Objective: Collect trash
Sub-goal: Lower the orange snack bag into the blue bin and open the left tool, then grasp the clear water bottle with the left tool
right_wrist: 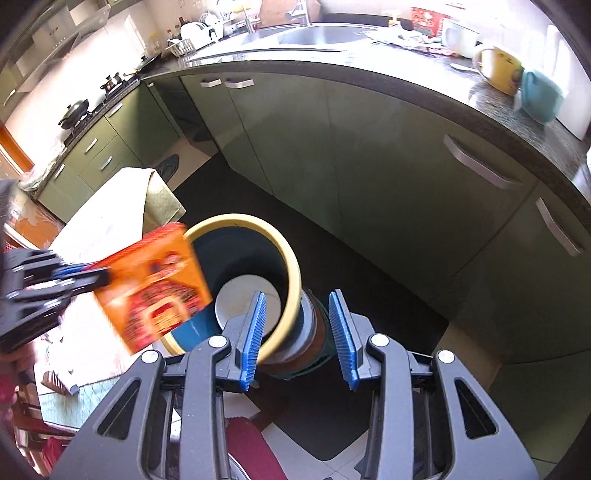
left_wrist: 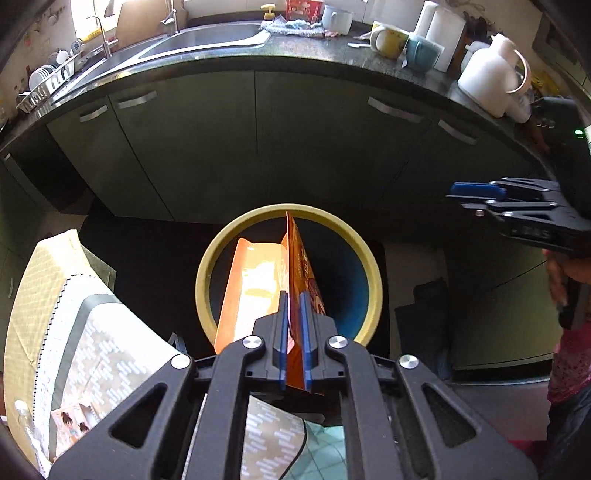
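An orange snack packet [left_wrist: 300, 258] hangs edge-on over a round bin with a yellow rim [left_wrist: 207, 273] on the dark floor mat, and my left gripper [left_wrist: 293, 295] is shut on its lower edge. The right wrist view shows the same packet [right_wrist: 155, 288] from its printed side, held by the left gripper [right_wrist: 105, 277] at the bin's left edge. My right gripper [right_wrist: 297, 295] hovers open above the bin's rim [right_wrist: 291, 273] with nothing gripped. A white round object [right_wrist: 236, 299] lies at the bottom of the bin. In the left wrist view the right gripper [left_wrist: 469, 201] sits at the right edge.
Green cabinet doors [left_wrist: 258, 147] run under a dark countertop [left_wrist: 314, 51] carrying a sink [left_wrist: 218, 35], mugs [left_wrist: 388, 40] and a white jug [left_wrist: 487, 79]. A cloth-covered box [left_wrist: 48, 280] stands left of the bin. A stove with a pan [right_wrist: 75, 110] is far left.
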